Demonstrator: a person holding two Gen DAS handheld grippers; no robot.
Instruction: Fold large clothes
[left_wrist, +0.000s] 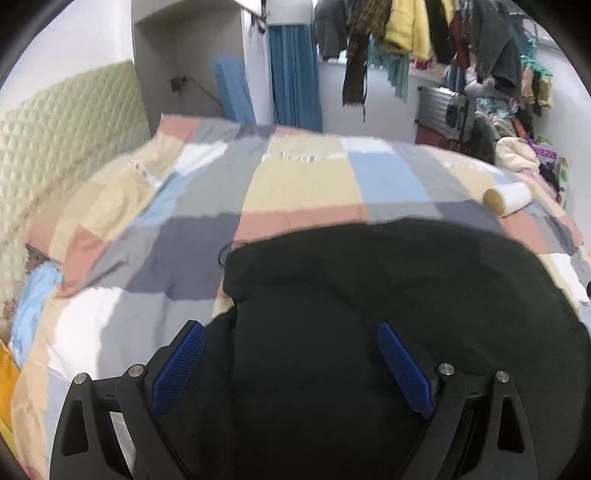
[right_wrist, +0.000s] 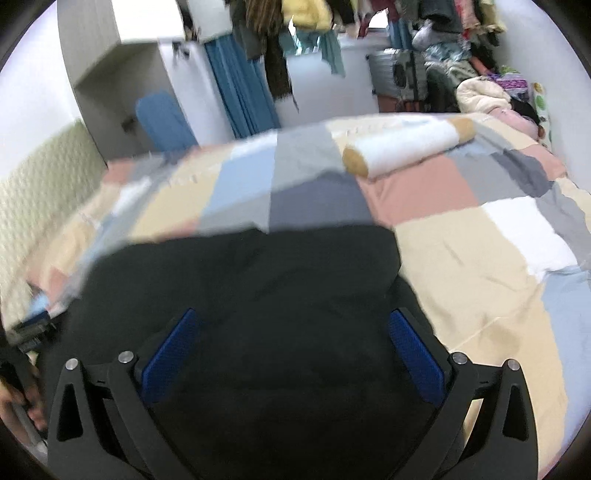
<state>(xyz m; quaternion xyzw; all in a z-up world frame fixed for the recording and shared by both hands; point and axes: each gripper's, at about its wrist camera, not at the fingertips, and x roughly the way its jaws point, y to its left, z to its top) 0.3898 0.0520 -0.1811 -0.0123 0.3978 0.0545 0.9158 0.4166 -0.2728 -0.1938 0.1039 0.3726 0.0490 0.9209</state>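
A large black garment of soft, heavy cloth (left_wrist: 388, 295) lies spread on the bed covered by a patchwork quilt of pink, beige, grey and blue squares (left_wrist: 303, 184), and both tools hang over its near part. The left gripper (left_wrist: 291, 354) has its blue-padded fingers spread wide with nothing between them, set over the garment's left border where the dark cloth meets the quilt, probably so it can take that edge. The right gripper (right_wrist: 295, 339) is likewise spread wide and empty, over the garment's right portion, whose far right corner (right_wrist: 384, 240) ends short of a pink square. With the two tools matched like this, the judgement is that a two-point pick for a fold is being lined up. Beyond the garment's far edge lies a white cylindrical bolster with tan ends (right_wrist: 406, 147), which could obstruct a fold thrown away from the person. A thin dark cord (left_wrist: 223, 254) loops out at the garment's far left corner. Farther past the garment, hanging clothes (left_wrist: 406, 29) crowd the wall.
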